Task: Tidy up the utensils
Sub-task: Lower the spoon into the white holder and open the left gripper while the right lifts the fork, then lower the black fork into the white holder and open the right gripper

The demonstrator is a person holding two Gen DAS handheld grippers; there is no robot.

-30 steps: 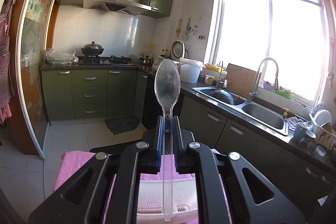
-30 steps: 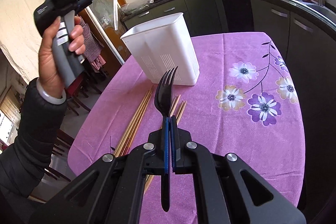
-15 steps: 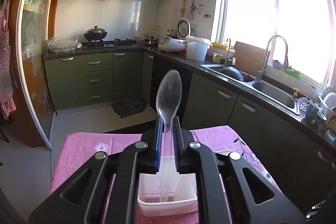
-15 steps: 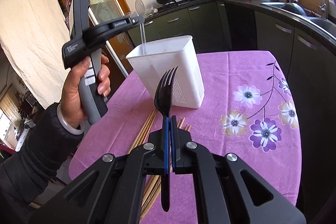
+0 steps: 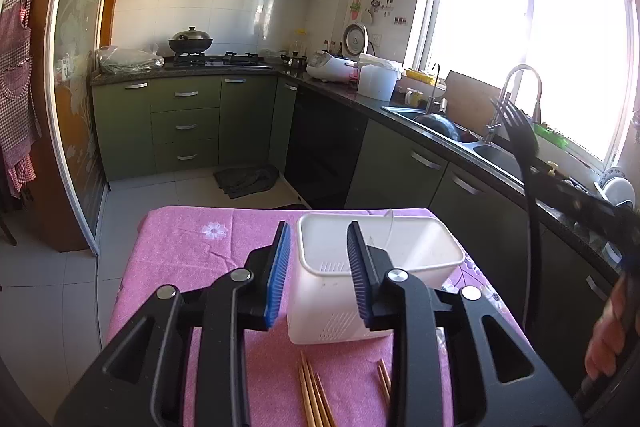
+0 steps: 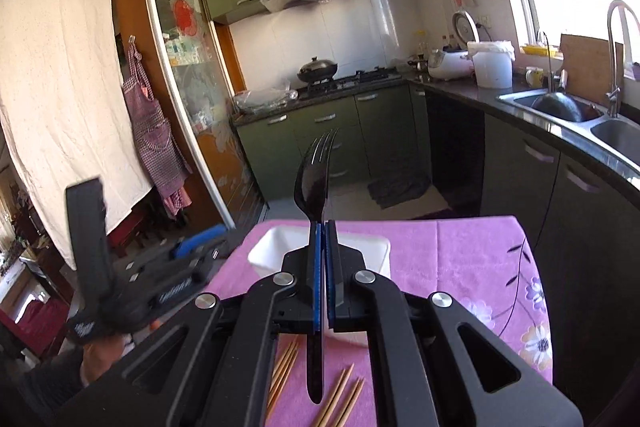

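Note:
My left gripper (image 5: 318, 243) hovers just in front of the white utensil holder (image 5: 400, 267). Its jaws are opening and nothing is between the blue pads (image 5: 278, 275). A thin clear spoon (image 5: 390, 227) shows faintly inside the holder. My right gripper (image 6: 324, 227) is shut on a black fork (image 6: 314, 179), tines up, above and in front of the holder (image 6: 376, 247). The fork (image 5: 520, 143) also rises at the right of the left wrist view. Wooden chopsticks (image 6: 284, 367) lie on the purple tablecloth (image 6: 460, 259) in front of the holder.
The left gripper (image 6: 188, 255) is blurred at the lower left of the right wrist view. A hand (image 5: 608, 339) shows at the right edge of the left wrist view. Green cabinets, a stove with a wok (image 5: 190, 41) and a sink (image 6: 560, 107) surround the table.
The left gripper came down over the holder and let go of the clear spoon, which now sits inside. The right gripper rose with the fork and moved up behind the holder.

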